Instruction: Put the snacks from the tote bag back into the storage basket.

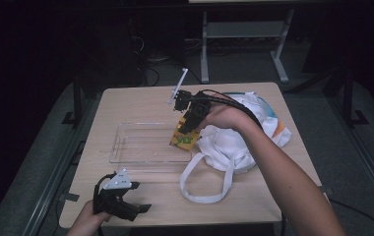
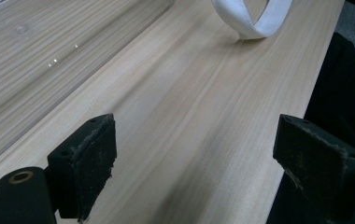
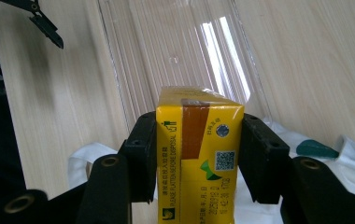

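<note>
The right gripper (image 1: pixel 189 122) holds a yellow carton (image 1: pixel 184 137) over the clear tray's (image 1: pixel 140 142) edge, beside the white bag (image 1: pixel 234 142); the left gripper (image 1: pixel 126 204) rests on the desk (image 1: pixel 140 101).

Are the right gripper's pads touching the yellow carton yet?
Touching: the right gripper view shows both pads pressed flat on the carton's sides, no gap.

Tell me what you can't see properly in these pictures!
- Yellow carton: its bottom is cut off by the right gripper view's lower edge, and the right hand-held gripper covers its sides.
- Carton's small print: too small to read in the high view.
- White bag: the person's forearm covers part of it in the high view.
- Clear tray: cut off by the left gripper view's edge.
</note>
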`<state>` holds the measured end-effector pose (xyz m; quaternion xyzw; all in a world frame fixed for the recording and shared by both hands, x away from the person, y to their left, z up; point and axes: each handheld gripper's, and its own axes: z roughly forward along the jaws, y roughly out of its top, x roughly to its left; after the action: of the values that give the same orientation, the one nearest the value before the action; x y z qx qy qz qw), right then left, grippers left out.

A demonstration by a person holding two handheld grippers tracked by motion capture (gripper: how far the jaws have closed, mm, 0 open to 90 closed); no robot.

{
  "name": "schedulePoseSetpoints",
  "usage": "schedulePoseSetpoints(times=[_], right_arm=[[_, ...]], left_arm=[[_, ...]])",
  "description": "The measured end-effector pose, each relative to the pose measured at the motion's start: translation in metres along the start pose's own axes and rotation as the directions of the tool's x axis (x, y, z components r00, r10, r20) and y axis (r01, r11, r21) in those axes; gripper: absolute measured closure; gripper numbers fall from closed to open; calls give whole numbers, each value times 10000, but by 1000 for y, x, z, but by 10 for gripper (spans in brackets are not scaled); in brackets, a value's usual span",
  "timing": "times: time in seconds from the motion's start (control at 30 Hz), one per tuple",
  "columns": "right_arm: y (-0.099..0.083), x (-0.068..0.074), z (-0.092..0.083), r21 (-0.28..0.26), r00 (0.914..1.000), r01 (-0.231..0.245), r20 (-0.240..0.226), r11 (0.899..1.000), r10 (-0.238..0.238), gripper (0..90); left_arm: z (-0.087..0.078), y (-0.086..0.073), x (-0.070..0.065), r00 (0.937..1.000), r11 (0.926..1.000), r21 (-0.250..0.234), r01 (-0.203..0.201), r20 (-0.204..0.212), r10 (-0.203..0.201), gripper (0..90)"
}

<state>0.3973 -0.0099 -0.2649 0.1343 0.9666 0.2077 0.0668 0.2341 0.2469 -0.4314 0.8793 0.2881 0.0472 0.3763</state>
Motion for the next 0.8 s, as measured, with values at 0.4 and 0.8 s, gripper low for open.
schedulePoseSetpoints(times=[0.4,0.8], right_arm=[[8,4,15,364,9994,295,-176,9989,-288,516],[8,9,30,808,9982,462,-416,9957,-429,516]], left_arm=[[0,0,0,10000,10000,-31,-47,-32,47,132],[0,0,0,10000,10000,11,-86,-34,86,132]])
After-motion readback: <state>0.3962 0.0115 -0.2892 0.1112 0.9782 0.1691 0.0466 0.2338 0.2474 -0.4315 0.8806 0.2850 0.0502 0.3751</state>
